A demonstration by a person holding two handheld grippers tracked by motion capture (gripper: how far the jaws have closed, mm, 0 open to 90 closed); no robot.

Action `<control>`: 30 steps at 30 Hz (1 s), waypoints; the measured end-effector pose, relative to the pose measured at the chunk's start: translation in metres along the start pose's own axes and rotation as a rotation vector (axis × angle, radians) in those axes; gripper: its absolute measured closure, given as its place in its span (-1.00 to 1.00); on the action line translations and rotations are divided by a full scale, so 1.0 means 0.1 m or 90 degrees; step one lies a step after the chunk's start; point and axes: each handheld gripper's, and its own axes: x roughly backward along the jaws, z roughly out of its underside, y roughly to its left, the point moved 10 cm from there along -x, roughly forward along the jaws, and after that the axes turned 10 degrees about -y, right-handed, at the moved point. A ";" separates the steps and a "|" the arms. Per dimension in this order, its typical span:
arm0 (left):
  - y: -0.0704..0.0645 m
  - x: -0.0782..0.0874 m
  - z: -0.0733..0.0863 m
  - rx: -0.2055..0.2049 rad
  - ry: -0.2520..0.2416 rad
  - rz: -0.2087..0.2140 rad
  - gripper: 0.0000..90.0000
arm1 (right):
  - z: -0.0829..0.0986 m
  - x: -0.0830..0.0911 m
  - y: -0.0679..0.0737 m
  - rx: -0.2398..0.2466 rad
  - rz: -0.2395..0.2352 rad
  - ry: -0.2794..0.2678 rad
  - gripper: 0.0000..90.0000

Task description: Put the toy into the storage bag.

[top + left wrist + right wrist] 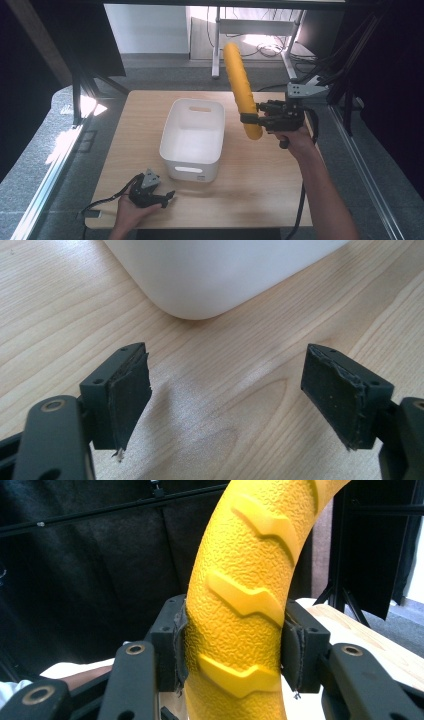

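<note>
Fingers of the right gripper (248, 119) clamp the yellow ridged tube (241, 90) near its lower end, at 3 o'clock of the white bin (192, 137). Swing it over the opening and lower before releasing. Left gripper (170, 196) rests spread on the tabletop (260, 185). No readable writing.

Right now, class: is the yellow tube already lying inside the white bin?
No: the right gripper holds the yellow tube upright in the air beside the white bin.
</note>
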 end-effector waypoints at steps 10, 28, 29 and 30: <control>0.00 -0.01 0.00 0.000 0.001 0.001 -0.55 | -0.05 -0.10 0.05 0.006 -0.015 -0.006 0.14; 0.01 0.00 0.01 -0.002 0.002 0.000 -0.56 | -0.20 -0.31 0.21 0.022 -0.048 -0.012 0.14; 0.01 0.00 0.01 -0.002 0.002 -0.001 -0.56 | -0.20 -0.32 0.22 0.022 -0.051 -0.013 0.14; 0.01 0.00 0.01 -0.002 0.002 -0.001 -0.56 | -0.20 -0.32 0.22 0.022 -0.051 -0.013 0.14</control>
